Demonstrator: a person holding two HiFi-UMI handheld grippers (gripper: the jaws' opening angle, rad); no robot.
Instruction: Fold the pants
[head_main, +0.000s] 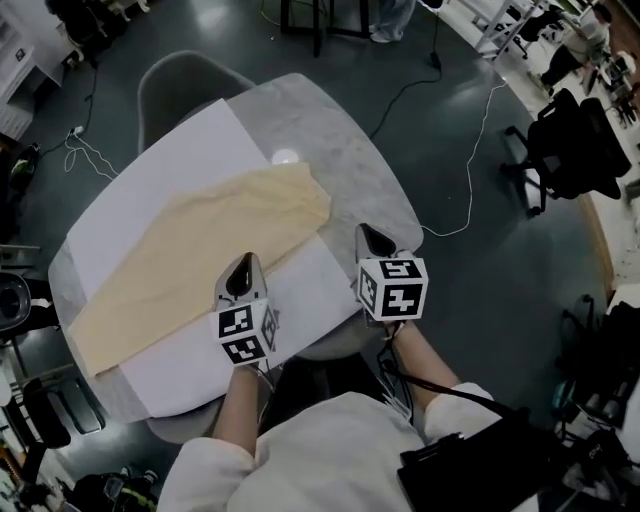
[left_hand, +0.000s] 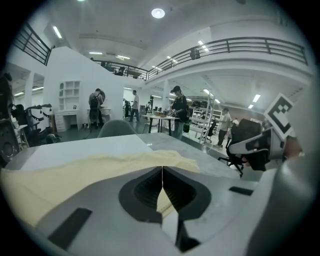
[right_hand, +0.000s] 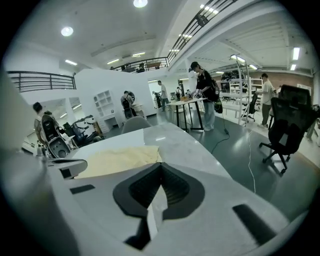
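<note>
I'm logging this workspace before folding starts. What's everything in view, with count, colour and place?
pants: one, pale yellow, flat, diagonal on the sheet
sheet: one, white, covering most of the table
table: one, grey, centre
chair: one, grey, at the table's far side
office chair: one, black, floor at right
cable: one, white, floor right of table
left hand-held gripper: one, grey, shut, by the pants' near edge
right hand-held gripper: one, grey, shut, over the table's near edge
</note>
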